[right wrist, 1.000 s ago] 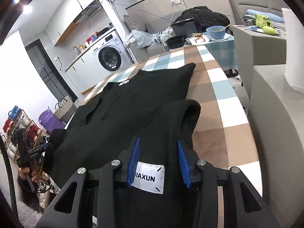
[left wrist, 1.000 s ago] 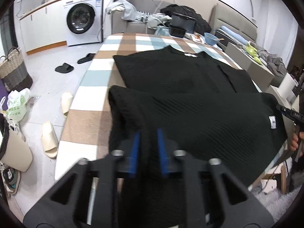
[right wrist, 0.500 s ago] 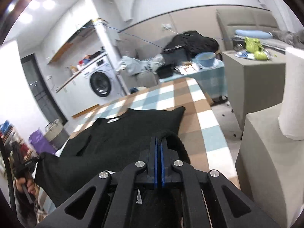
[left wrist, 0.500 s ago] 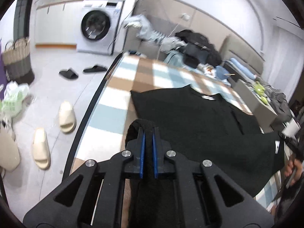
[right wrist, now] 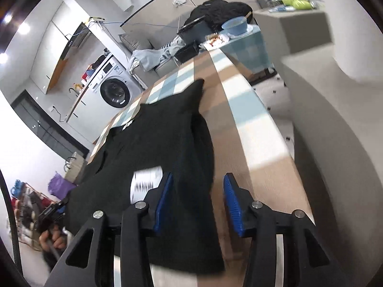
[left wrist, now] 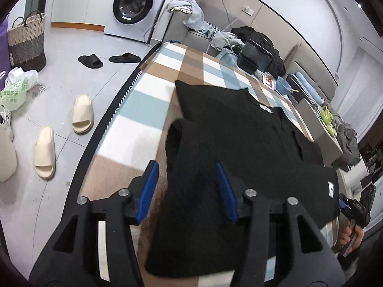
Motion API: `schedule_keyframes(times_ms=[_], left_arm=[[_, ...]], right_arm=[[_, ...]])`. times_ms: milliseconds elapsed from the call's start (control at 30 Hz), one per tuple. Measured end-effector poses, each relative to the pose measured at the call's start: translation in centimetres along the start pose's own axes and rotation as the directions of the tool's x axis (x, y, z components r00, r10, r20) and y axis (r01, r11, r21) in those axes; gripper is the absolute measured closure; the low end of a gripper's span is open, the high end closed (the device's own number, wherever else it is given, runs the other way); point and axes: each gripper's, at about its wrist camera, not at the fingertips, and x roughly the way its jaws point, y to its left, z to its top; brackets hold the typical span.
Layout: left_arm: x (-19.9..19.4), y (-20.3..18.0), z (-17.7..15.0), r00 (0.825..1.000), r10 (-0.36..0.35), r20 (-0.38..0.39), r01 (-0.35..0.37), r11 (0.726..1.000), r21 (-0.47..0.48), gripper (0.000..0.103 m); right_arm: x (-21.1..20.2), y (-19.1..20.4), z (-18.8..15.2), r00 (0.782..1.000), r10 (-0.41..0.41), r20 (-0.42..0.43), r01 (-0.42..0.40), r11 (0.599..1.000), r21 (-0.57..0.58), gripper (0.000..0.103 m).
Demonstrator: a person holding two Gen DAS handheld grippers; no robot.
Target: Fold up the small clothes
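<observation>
Left wrist view: left tool (left wrist: 186,189) sits over the near left corner of the black top (left wrist: 239,148); jaws are opening, fabric lies between the blue pads w/o being pressed. Right wrist view: right tool (right wrist: 197,198) does the same at the near right corner, jaws opening, cloth edge between them, not clamped.

Status: the top lies on the desk (left wrist: 143,110), spread flat at the far end, with the near hem portion laid over the body, i.e. one crosswise fold looks done. White label (right wrist: 146,184) faces up near the right tool. Judged remaining: side/sleeve folds, a further halving, smoothing. Approx. early to mid task.

Surface: desk carries a checked cloth (brown, blue, white squares); soft, so fabric may drag on it.

Room: washing machine (left wrist: 134,2) at rear, woven basket (left wrist: 26,40) at left, black slippers (left wrist: 91,61) and cream slippers (left wrist: 82,113) on the floor, sofa w/ heaped clothes (left wrist: 198,21) behind the desk. Blue bowl (right wrist: 234,26) at the far end.
</observation>
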Motion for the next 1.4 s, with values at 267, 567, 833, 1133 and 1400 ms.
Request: schedule_keyframes(times_ms=[267,567,833,1133,1400], left_arm=[[-1.2,-2.2,-3.3,0.999,0.012,-0.037,-0.009,0.996,0.085,0.043],[-2.6,-3.2,-5.0,0.996,0.017,-0.093,-0.004,0.990,0.144,0.041],[-3.5,-3.3,-6.9,0.982,0.021,-0.186,0.019,0.977,0.212,0.036],[-4.0,-2.5,-7.8,0.970,-0.023,-0.242,0.065,0.984,0.168,0.035],[-5.6,-2.7,-6.6,0.984,-0.120,-0.133,0.135,0.984,0.115,0.063]], right_arm=[[-0.4,-0.6,-2.5,0.992,0.114,-0.055,-0.116,0.993,-0.019,0.050],[-2.8,2.8,-3.8,0.964,0.264,-0.046,-0.268,0.954,-0.135,0.050],[-0.8,3.9,-3.9,0.971,0.230,-0.064,-0.237,0.962,-0.134,0.049],[0.2,4.0,-3.7,0.972,0.226,-0.071,-0.234,0.964,-0.126,0.049],[0.4,3.4,-3.4,0.959,0.280,-0.045,-0.282,0.957,-0.060,0.049]])
